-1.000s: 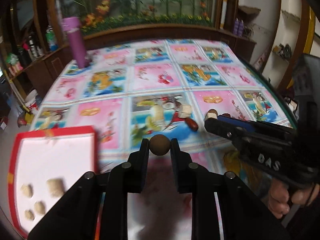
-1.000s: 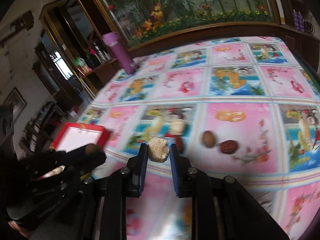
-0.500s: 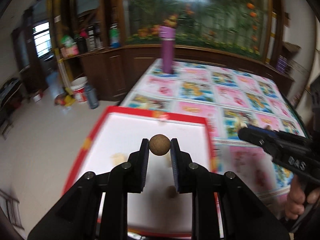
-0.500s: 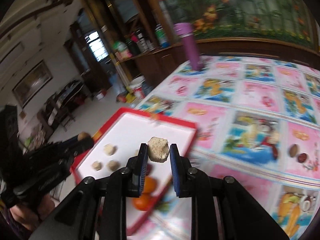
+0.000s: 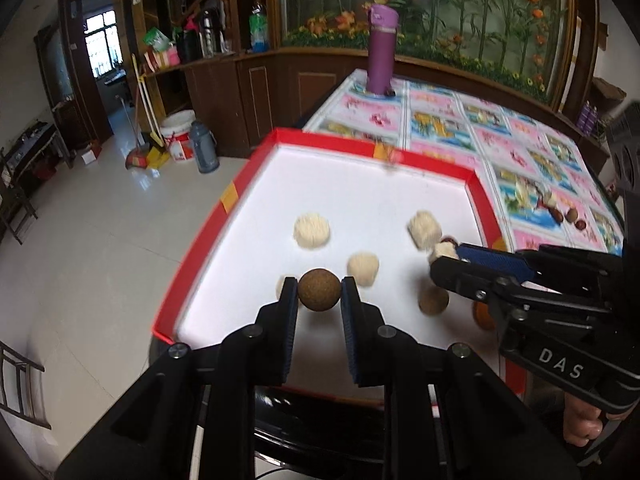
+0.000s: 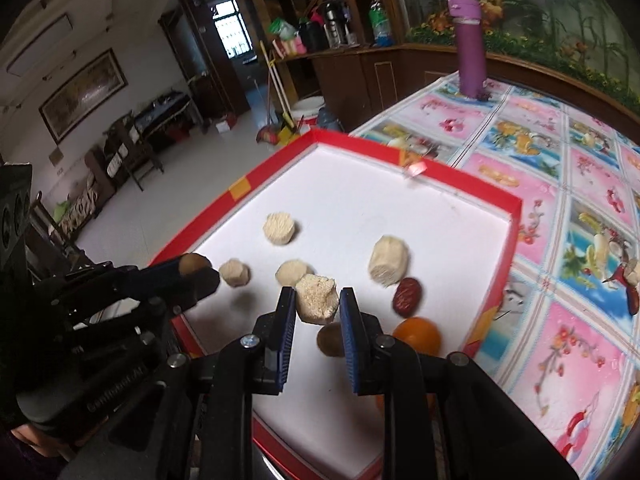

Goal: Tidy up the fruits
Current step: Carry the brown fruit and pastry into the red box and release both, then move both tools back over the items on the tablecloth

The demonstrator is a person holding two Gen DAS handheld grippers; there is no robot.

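Note:
My left gripper (image 5: 319,295) is shut on a round brown fruit (image 5: 319,290) above the near left part of the red-rimmed white tray (image 5: 256,160). My right gripper (image 6: 317,306) is shut on a pale beige chunk (image 6: 315,298) over the same tray (image 6: 516,204). On the tray lie several pale chunks (image 6: 279,227), a dark red date (image 6: 407,291), an orange (image 6: 418,334) and a brown round fruit (image 6: 330,340). Each gripper shows in the other's view: the right one (image 5: 446,258) at right, the left one (image 6: 196,270) at left.
The tray sits at the corner of a table under a pink and blue picture cloth (image 6: 560,184). A purple bottle (image 5: 382,48) stands at the far edge. A few nuts and dates (image 5: 572,216) lie on the cloth at right. The floor drops away left of the tray.
Both grippers swung left from over the cloth to above the tray, each keeping its piece. The tray now fills the middle of both views.

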